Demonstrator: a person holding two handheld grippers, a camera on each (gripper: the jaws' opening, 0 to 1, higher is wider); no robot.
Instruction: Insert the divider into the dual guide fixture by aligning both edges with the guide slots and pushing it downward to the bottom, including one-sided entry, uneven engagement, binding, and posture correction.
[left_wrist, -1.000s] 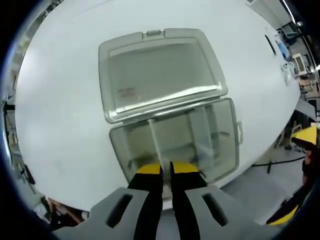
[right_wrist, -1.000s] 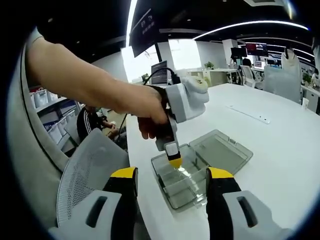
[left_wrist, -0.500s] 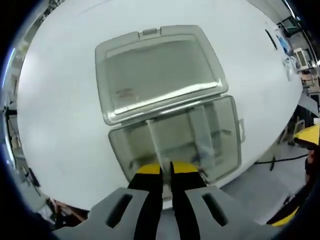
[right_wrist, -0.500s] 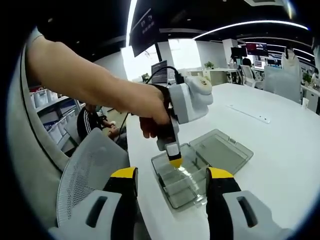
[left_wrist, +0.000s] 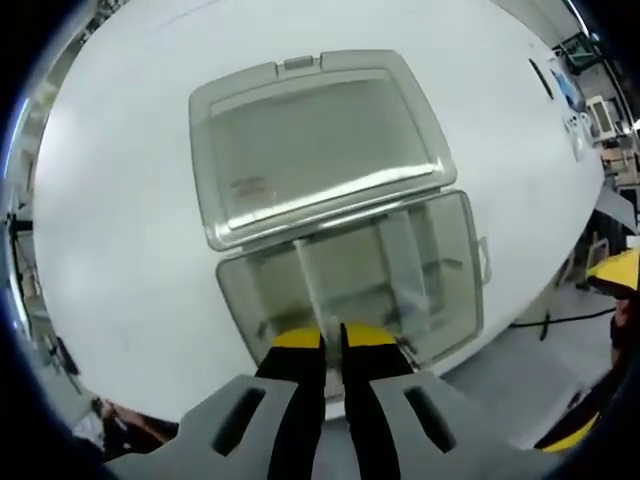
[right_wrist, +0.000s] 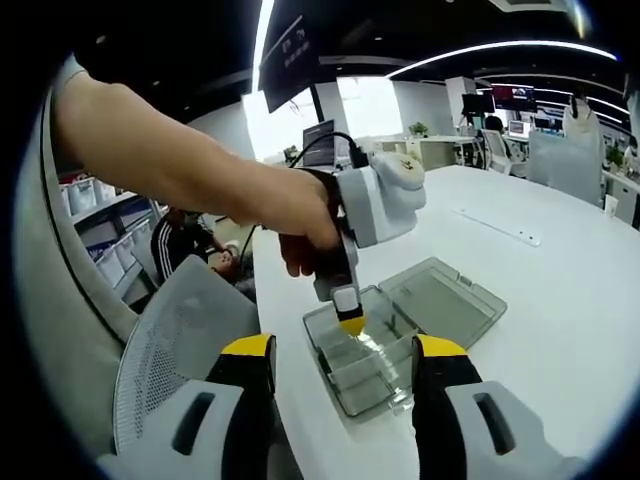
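The left gripper (left_wrist: 332, 345) has its jaws clenched on the clear divider (left_wrist: 312, 290), which stands in the open box (left_wrist: 455, 270) on the tabletop (left_wrist: 120, 200), partway down its slots. This looks like the pushing step; next it needs level, straight downward pressure. The right gripper (right_wrist: 342, 372) hangs back, jaws released.

White table (right_wrist: 560, 280) (mesh chair (right_wrist: 170, 350) beside)

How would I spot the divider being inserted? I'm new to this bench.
On the white table lies a clear box, lid open flat. The divider is the thin clear strip standing upright inside, pinched by the left gripper; its neighbour partitions stand free.
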